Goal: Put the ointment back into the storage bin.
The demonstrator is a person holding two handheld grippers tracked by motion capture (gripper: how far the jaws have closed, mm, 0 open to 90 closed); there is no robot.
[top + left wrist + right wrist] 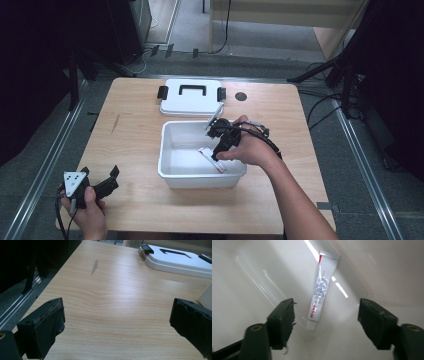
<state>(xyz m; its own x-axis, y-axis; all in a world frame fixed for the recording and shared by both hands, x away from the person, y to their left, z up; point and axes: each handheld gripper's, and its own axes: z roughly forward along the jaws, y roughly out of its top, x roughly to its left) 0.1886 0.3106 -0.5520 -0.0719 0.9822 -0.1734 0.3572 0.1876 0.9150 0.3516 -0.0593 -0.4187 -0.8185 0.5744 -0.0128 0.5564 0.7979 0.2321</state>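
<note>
The tube [319, 287] lies loose between and beyond the right gripper's [325, 315] parted jaws.

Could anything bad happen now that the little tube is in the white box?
Maybe. The right hand-held gripper hangs open right over the tube, so it might bump or snag it when it lifts out. The tube leans against the wall of the box, so it could slide down flat. The lid lies behind the box, where an arm reaching for it might knock the box.

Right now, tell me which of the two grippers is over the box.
The right gripper: its open jaws hang over the tube inside the white box. The left gripper hovers above bare table.
</note>
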